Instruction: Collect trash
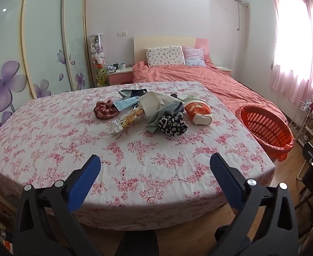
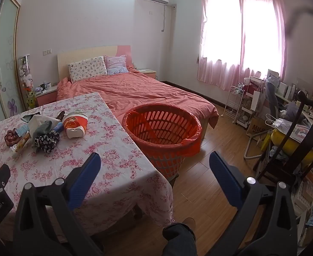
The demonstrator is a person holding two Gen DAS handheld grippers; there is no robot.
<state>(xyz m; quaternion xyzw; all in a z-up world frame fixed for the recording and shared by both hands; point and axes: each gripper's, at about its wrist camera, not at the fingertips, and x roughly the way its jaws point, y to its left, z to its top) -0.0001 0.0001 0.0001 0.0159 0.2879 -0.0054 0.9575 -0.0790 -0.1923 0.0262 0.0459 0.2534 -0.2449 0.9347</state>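
Both the left gripper (image 1: 155, 166) and right gripper (image 2: 155, 166) gape empty; mid-table, the snack wrapper (image 1: 127, 118) touches socks (image 1: 173, 123), risking a wrong grab.

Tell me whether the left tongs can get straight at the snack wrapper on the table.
Probably yes: the left tongs are open and empty, with only bare tablecloth between them and the snack wrapper.

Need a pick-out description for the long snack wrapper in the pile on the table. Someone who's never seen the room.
Start at the table with the pink floral cloth at the foot of the bed. In the heap at its middle, look on the near left edge, just in front of the red plaid fabric bundle. The snack wrapper is the only long, narrow packet there: yellow print, crimped silver end pointing toward the camera.
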